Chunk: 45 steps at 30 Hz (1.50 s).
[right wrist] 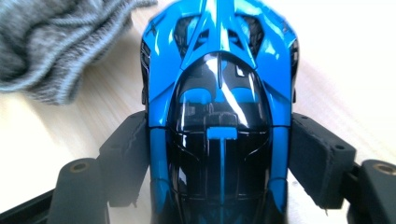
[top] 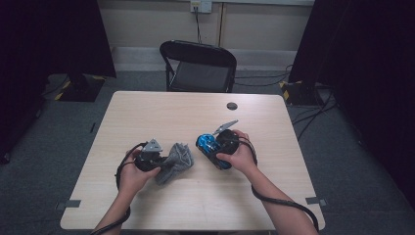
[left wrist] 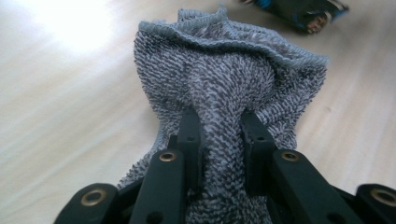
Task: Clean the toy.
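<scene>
My left gripper [left wrist: 219, 140] lies low, jaws clamped on the nubby grey terry cloth [left wrist: 229, 84]. At three o'clock of it, my right gripper [right wrist: 219, 154] squeezes the glossy blue toy car [right wrist: 219, 93] by its flanks.

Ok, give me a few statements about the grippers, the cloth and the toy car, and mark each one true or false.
1. The left gripper is clamped on the grey cloth. True.
2. The right gripper holds the cloth. False: its jaws sit on either side of the blue toy car.
3. The table is light wood. True.
4. The chair is white. False: it is black.
</scene>
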Motion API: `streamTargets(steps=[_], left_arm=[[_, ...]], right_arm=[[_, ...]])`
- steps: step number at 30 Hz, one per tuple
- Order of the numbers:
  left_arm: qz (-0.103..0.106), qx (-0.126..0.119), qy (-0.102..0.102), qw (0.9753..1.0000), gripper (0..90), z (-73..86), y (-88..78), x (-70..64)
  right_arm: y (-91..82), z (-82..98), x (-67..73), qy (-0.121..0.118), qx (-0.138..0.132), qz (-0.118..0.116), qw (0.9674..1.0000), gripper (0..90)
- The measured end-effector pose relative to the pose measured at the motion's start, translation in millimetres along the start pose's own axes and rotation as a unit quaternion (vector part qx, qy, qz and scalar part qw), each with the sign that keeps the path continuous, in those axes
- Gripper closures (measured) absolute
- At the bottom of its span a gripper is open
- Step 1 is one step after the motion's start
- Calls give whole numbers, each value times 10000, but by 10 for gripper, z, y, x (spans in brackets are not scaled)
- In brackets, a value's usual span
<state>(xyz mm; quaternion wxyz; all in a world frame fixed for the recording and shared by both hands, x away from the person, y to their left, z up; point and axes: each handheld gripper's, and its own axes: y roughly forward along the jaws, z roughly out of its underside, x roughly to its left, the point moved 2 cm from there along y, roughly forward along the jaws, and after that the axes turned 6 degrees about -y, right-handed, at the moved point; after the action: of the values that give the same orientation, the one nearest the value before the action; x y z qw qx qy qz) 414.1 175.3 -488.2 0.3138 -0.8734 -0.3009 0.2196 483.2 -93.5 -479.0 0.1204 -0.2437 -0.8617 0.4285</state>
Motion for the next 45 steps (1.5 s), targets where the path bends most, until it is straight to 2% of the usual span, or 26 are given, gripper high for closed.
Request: streamTargets(steps=[4, 12, 15, 18, 20, 24, 25, 26, 28, 30, 31, 35, 37, 39, 41, 42, 43, 44, 45], left_arm=[[14, 80, 75, 9999, 732, 17, 13, -14], [-20, 114, 91, 9999, 719, 46, 43, -12], [-24, 127, 121, 9998, 715, 53, 52, -8], [7, 122, 138, 9998, 712, 55, 59, -11], [11, 123, 135, 9998, 710, 58, 59, -12], [26, 118, 108, 9999, 704, 64, 63, -3], [-13, 109, 156, 9998, 703, 60, 66, -3], [-25, 111, 160, 9998, 702, 60, 67, -6], [-22, 107, 175, 9998, 700, 60, 72, -11], [-38, 101, 176, 9998, 695, 63, 73, -14], [-41, 85, 164, 9998, 689, 66, 76, -16], [-114, 13, 301, 9995, 610, 65, 79, -19], [-160, -57, 313, 9994, 493, 61, 73, -9], [-105, -123, 196, 9997, 377, 47, 39, -4], [-102, -167, 297, 9994, 283, 20, -38, -9], [-87, -224, 347, 9991, 283, 18, -78, -18], [-142, -256, 483, 9984, 281, 15, -121, -8], [-73, -259, 427, 9987, 265, 24, -144, -15], [-89, -259, 500, 9984, 251, 35, -170, -14]], right_arm=[[120, 55, 6, -54, 188, -24, 9998, 272], [152, 97, 28, -224, 301, 4, 9993, 266], [164, 128, 34, -293, 219, 20, 9993, 261], [174, 153, 19, -396, 159, -45, 9991, 259], [166, 169, -1, -383, 144, -108, 9991, 240], [120, 209, -6, -404, 174, -138, 9989, 224], [116, 221, 0, -408, 235, -129, 9988, 221], [120, 243, 9, -505, 293, -38, 9983, 200], [124, 251, 5, -466, 233, -34, 9986, 203], [120, 244, 9, -474, 173, -99, 9987, 259], [120, 232, 19, -442, 222, -51, 9988, 260], [123, 193, 43, -312, 412, 53, 9986, 262], [123, 195, 48, -284, 399, 79, 9988, 262], [121, 200, 53, -254, 369, 114, 9989, 263], [118, 205, 49, -225, 325, 103, 9992, 263], [114, 204, 41, -197, 301, 86, 9993, 263], [105, 200, 30, -163, 274, 79, 9995, 263], [94, 191, 17, -157, 251, 78, 9995, 263], [78, 178, 9, -162, 236, 68, 9996, 265]])
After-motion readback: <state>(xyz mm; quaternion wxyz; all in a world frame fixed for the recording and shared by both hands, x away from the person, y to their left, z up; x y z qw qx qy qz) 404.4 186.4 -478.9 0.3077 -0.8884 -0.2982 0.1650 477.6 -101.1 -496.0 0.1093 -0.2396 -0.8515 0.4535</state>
